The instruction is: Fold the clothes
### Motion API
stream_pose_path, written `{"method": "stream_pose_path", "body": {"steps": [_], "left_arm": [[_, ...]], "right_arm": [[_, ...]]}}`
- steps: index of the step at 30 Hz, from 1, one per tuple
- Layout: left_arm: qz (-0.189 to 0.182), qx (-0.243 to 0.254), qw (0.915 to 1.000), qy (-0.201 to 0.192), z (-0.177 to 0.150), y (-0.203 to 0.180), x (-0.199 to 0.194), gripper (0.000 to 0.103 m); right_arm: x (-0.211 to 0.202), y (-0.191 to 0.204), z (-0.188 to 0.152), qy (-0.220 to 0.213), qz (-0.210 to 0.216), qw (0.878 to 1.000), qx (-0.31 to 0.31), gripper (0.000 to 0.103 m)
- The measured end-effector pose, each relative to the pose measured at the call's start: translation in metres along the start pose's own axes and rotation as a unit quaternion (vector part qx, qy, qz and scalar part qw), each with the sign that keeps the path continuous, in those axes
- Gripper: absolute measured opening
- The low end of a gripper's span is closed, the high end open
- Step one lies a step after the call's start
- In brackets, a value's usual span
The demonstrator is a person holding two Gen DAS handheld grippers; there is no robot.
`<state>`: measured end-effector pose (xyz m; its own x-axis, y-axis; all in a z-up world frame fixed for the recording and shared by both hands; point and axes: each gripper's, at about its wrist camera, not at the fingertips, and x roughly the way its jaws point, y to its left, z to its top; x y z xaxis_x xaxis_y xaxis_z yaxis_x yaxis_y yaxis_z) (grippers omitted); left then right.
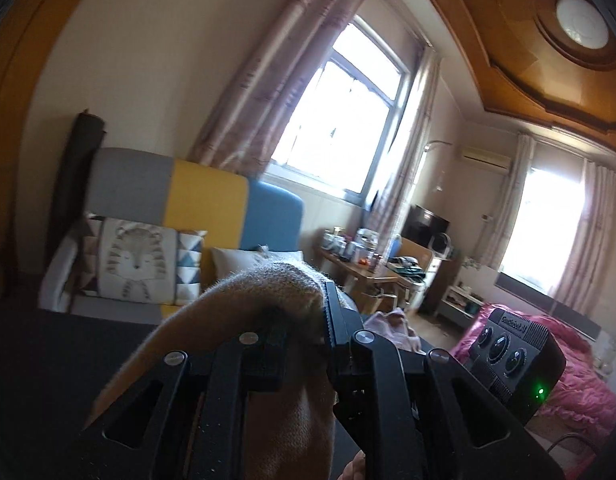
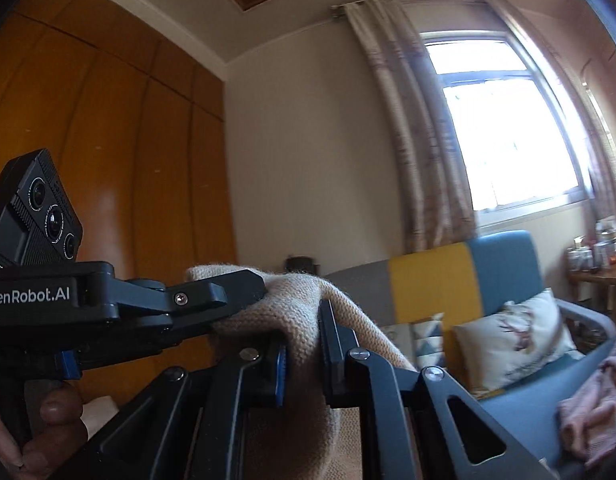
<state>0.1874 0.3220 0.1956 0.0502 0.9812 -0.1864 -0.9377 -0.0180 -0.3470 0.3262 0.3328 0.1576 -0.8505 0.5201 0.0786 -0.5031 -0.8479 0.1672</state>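
Hand-held gripper clamps sweater; pink bedding left-view only.

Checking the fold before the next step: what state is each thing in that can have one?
Left tongs: shut on the beige sweater.
Right tongs: shut on the same sweater, close beside the left tongs.
Beige sweater: lifted, draped over both tongs, hanging down below.
Pink garment: crumpled on the sofa seat, untouched.
Curtains: drawn open.
Ceiling lamp: cannot tell whether lit.

The beige knit garment hides the left fingers' tips and runs off the frame's bottom edge.
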Motion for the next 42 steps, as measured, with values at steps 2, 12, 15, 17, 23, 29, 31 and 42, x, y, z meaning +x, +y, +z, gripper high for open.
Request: {"method": "stream_pose_path", "body": {"steps": [2, 12, 15, 17, 23, 29, 31, 42], "left_arm": [[0.015, -0.009, 0.9998, 0.003, -0.009, 0.013, -0.006, 0.016], [0.109, -0.045, 0.9874, 0.105, -0.085, 0.07, 0.027, 0.016], [0.127, -0.039, 0.9819, 0.135, -0.106, 0.078, 0.039, 0.017], [0.139, -0.029, 0.9779, 0.153, -0.119, 0.08, 0.048, 0.019], [0.175, -0.034, 0.9595, 0.218, -0.158, 0.097, 0.075, 0.021], [0.19, -0.004, 0.9527, 0.237, -0.187, 0.112, 0.087, 0.025], [0.2, 0.03, 0.9514, 0.232, -0.193, 0.11, 0.088, 0.025], [0.181, -0.038, 0.9646, 0.188, -0.149, 0.127, 0.041, 0.035]], "right_arm": [[0.01, 0.008, -0.009, 0.017, 0.019, 1.0, 0.007, 0.012], [0.063, 0.004, -0.096, 0.178, 0.016, 0.984, 0.027, 0.012], [0.066, -0.008, -0.123, 0.212, 0.003, 0.977, 0.033, 0.014], [0.069, -0.011, -0.142, 0.236, -0.008, 0.971, 0.036, 0.015], [0.081, -0.031, -0.196, 0.311, -0.034, 0.948, 0.057, 0.017], [0.082, -0.058, -0.241, 0.355, -0.061, 0.929, 0.086, 0.027], [0.081, -0.063, -0.247, 0.362, -0.065, 0.926, 0.078, 0.033], [0.036, -0.07, -0.218, 0.376, -0.047, 0.925, 0.008, 0.036]]}}
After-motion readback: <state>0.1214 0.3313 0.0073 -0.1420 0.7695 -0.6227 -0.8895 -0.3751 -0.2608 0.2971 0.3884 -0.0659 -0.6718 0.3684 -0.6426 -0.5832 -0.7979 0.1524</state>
